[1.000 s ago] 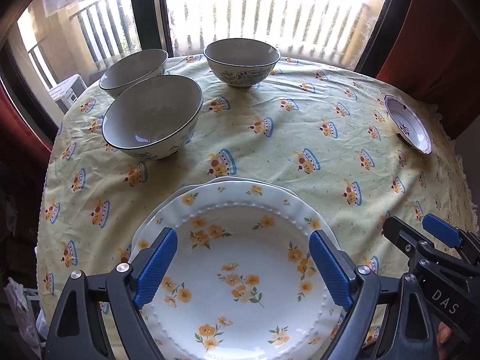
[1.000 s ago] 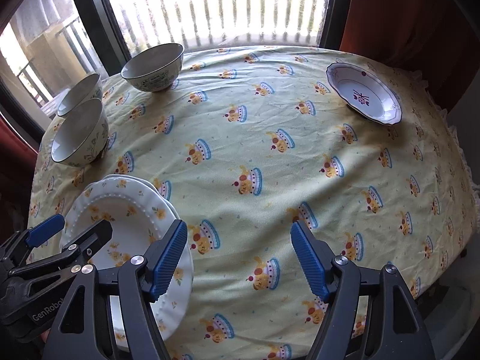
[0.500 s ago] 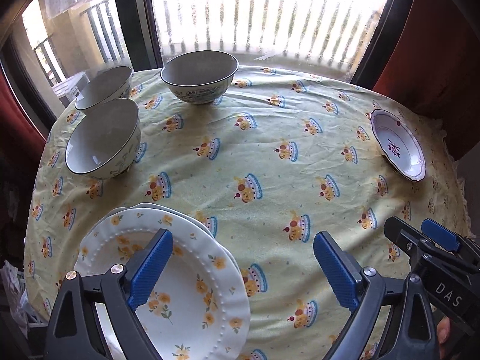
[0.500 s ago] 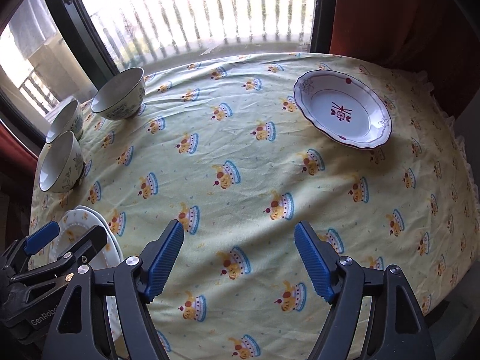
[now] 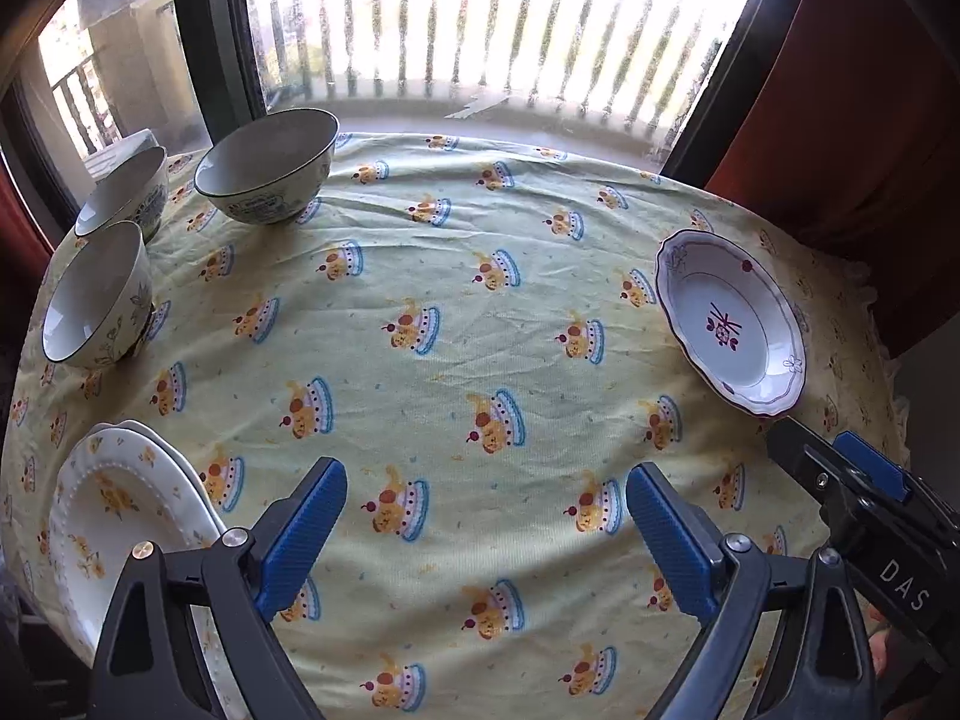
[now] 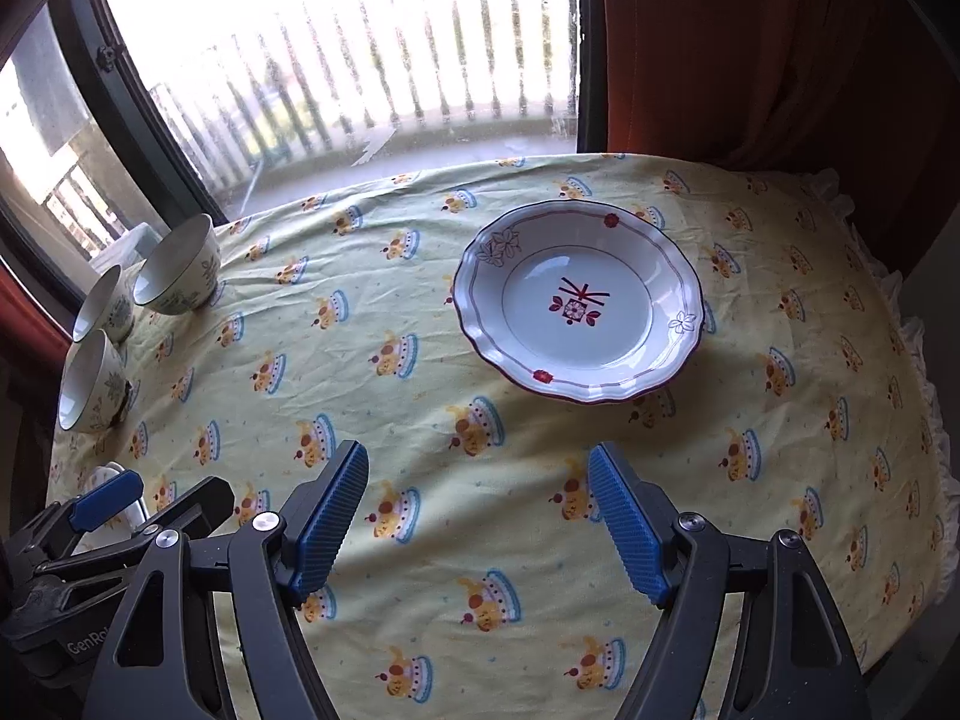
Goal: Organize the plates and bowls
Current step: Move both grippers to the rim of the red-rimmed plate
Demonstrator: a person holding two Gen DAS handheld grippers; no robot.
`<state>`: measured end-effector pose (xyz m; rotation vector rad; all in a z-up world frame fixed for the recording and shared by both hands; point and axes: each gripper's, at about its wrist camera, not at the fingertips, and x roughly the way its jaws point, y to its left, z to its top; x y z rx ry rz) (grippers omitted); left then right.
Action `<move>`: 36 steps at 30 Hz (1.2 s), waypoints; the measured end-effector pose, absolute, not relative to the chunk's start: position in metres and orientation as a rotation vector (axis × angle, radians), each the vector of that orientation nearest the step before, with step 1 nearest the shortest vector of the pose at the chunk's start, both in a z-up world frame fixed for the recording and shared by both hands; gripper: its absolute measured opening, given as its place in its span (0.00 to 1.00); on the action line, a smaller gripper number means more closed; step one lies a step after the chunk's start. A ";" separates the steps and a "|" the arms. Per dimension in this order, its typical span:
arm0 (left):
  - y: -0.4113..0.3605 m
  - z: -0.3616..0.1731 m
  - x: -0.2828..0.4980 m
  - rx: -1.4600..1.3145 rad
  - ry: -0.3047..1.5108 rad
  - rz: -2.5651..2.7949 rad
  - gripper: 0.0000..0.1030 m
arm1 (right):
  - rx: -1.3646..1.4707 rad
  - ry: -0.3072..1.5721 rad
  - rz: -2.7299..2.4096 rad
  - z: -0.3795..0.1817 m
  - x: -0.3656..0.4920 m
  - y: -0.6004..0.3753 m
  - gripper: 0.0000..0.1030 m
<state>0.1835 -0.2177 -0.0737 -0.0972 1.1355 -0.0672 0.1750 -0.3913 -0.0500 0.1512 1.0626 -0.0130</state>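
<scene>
A white deep plate with a red flower mark (image 6: 577, 303) (image 5: 731, 324) lies alone on the right side of the table. My right gripper (image 6: 478, 483) hovers open just in front of it, nothing between its blue pads. My left gripper (image 5: 486, 501) is open too, over bare cloth near the table's middle. Two stacked white plates with orange flowers (image 5: 123, 516) lie at the near left, left of that gripper. Three patterned bowls (image 5: 267, 165) (image 5: 123, 192) (image 5: 96, 294) stand at the far left.
A yellow tablecloth with cupcake prints (image 5: 456, 324) covers the round table. Behind it is a bright window with railings (image 5: 480, 30), and a red curtain (image 6: 780, 42) hangs at the right. The other gripper shows at each view's lower edge.
Both grippers have swept to the right across the table. The flowered plates slid from under my left gripper to its left; the red-marked plate now lies close ahead of my right gripper.
</scene>
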 end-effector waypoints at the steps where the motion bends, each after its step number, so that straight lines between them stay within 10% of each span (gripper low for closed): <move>1: -0.226 -0.073 0.187 -0.076 1.119 -0.047 0.91 | 0.163 1.061 -0.005 -0.051 0.179 -0.400 0.77; 36: -0.367 -0.143 0.323 -0.007 1.181 -0.019 0.67 | 0.187 1.091 -0.064 -0.126 0.321 -0.531 0.76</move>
